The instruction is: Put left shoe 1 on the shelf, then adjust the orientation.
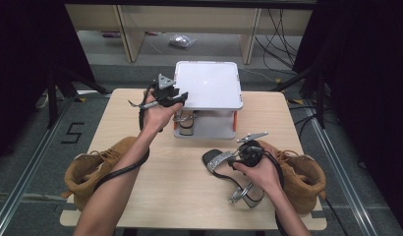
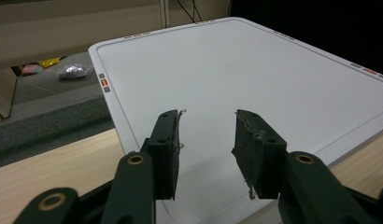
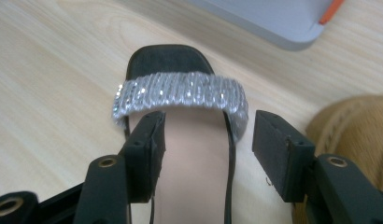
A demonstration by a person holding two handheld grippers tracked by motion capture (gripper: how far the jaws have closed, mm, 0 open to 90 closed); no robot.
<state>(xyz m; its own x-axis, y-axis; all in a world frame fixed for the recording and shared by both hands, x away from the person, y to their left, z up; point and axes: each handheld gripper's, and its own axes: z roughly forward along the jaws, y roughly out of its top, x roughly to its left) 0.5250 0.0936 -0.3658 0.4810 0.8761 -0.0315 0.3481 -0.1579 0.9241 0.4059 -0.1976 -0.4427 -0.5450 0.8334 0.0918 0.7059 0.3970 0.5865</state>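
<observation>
Both forearms are reaching in from the near edge. The left gripper (image 1: 176, 98) is being held farther out, jaws standing apart and empty; the right gripper (image 1: 234, 160) is hovering nearer, pointing left, jaws parted.

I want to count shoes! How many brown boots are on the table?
2. One boot lies at the table's near left corner, beside the person's left forearm. The other boot lies at the near right corner, behind the right hand.

A black-soled sandal (image 3: 189, 140) has a sparkling silver sequin strap and a pale pink insole. Tan suede lace-up boots (image 1: 89, 172) flank the light wood-grain desk (image 1: 180, 191). The white plastic shelf (image 2: 255, 79) has orange legs.
</observation>
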